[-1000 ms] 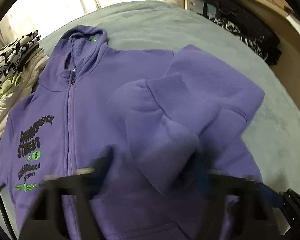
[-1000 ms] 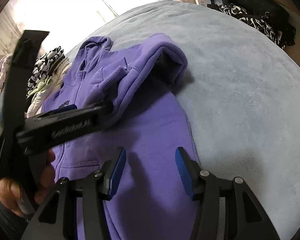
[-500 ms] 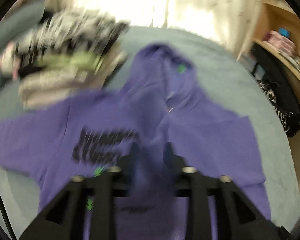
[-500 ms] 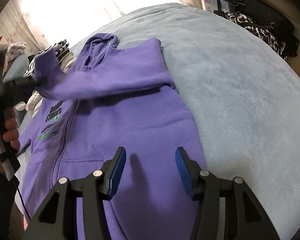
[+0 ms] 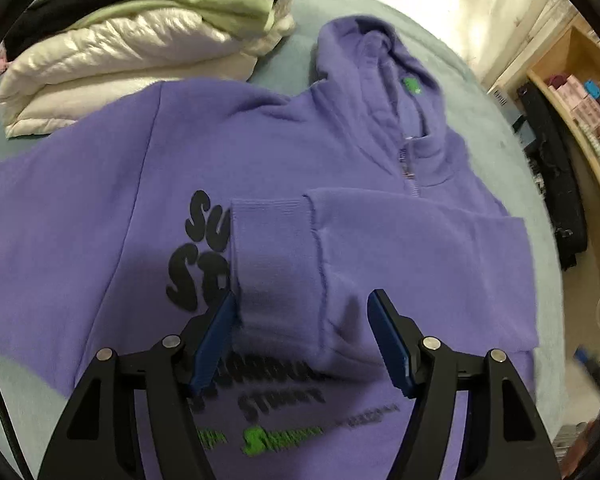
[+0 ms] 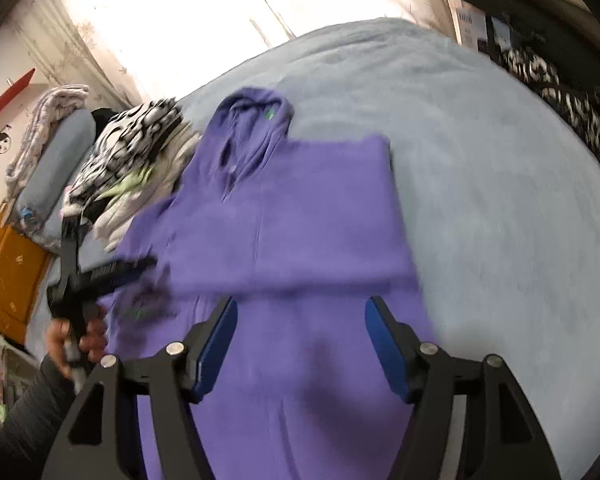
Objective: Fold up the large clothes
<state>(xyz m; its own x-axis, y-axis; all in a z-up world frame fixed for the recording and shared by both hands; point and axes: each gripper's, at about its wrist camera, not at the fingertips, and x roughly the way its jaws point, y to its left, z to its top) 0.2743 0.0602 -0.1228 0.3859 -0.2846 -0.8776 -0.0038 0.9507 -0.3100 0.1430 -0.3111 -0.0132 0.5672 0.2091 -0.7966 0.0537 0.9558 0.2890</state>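
A purple zip hoodie (image 5: 100,208) lies face up on the pale blue bed cover (image 6: 480,160). One sleeve is folded across its chest, and the ribbed cuff (image 5: 272,248) rests over the black print. My left gripper (image 5: 302,336) hovers over that cuff with its jaws opening; the cuff lies loose between the blue pads (image 5: 216,336) and is not pinched. The right wrist view shows the hoodie (image 6: 320,216) and, at the left, a hand (image 6: 76,340) holding the blurred left gripper (image 6: 140,268). My right gripper (image 6: 302,344) hangs above the hoodie's lower body, jaws opening, nothing between them.
A pile of folded clothes (image 5: 140,40) sits beside the hoodie's shoulder, topped by a black-and-white garment (image 6: 132,148). A grey pillow (image 6: 56,152) lies beyond it. A wooden shelf (image 5: 580,92) with dark clothes (image 5: 556,184) lines the bed's right side. An orange cabinet (image 6: 8,272) stands at the left.
My left gripper carried the sleeve across the chest toward the printed side and let go of the cuff. My right gripper rose a little and its jaws spread wider.
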